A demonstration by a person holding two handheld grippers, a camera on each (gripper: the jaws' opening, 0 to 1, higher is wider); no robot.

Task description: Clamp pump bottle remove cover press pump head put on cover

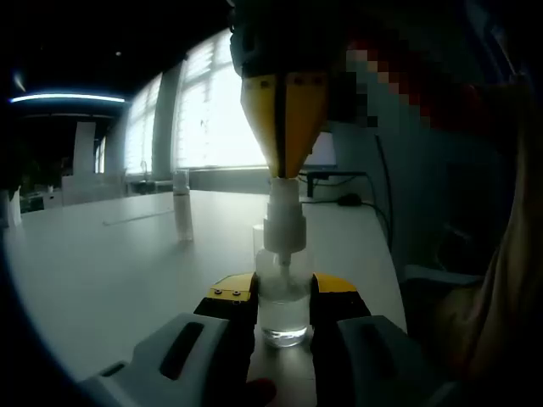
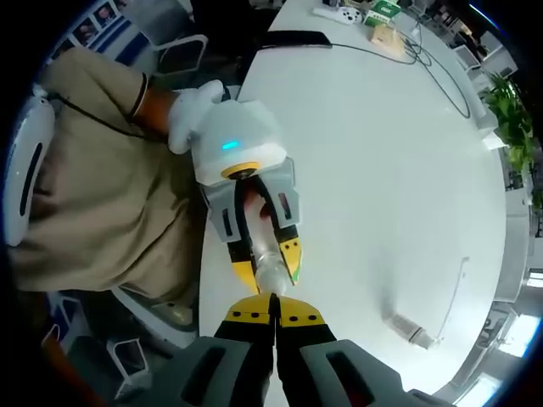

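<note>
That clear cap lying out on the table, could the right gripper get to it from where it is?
Probably yes. The clear cap lies alone on the bare white table, nothing around it. But the right gripper sits shut atop the pump bottle, so it must lift off and open first.

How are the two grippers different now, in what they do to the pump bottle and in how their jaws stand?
The left gripper clamps the pump bottle by its clear body, jaws apart on either side; the right gripper has its jaws shut together and presses down on the pump head. The left comes in from the side, the right from above. Both have yellow-tipped jaws and touch the same bottle on the white table.
</note>
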